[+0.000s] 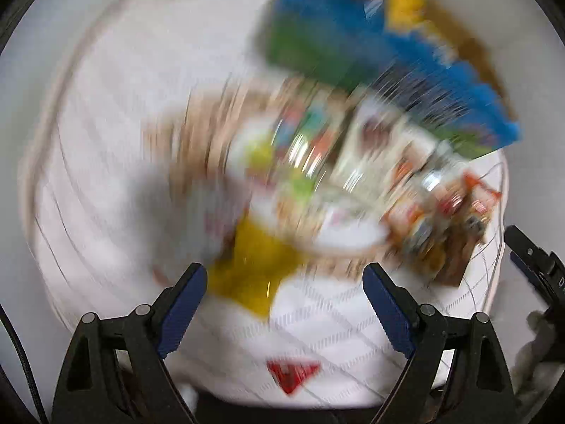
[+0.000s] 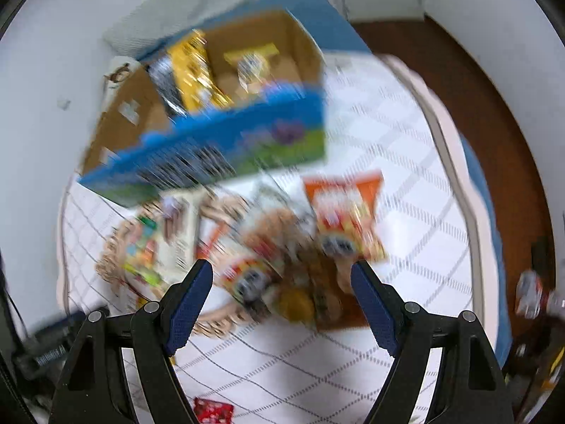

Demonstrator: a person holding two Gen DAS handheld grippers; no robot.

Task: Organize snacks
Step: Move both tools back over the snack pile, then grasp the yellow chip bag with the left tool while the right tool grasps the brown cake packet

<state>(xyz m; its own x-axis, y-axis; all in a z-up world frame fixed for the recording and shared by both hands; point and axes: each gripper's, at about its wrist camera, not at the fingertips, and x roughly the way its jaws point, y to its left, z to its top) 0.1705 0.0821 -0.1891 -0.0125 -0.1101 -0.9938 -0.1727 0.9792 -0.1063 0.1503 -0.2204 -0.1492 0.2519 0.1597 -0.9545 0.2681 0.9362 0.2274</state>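
Note:
Both views are smeared by motion. A woven basket (image 2: 113, 247) heaped with snack packs sits on a white quilted bed (image 2: 406, 183). My right gripper (image 2: 282, 272) hangs open above the heap, nothing between its fingers. An orange snack bag (image 2: 342, 208) lies beside the basket. A blue and green cardboard box (image 2: 226, 148) holding yellow packs stands behind it. My left gripper (image 1: 286, 275) is open over a yellow pack (image 1: 254, 268) at the edge of the basket (image 1: 197, 123), without touching it. The blue and green box (image 1: 353, 35) sits beyond.
A small red packet (image 1: 293, 374) lies on the quilt near me, also seen as the red packet (image 2: 212, 411). The other gripper's tip (image 1: 529, 258) shows at the right edge. Brown floor (image 2: 476, 88) runs past the bed; clutter (image 2: 529, 296) lies there.

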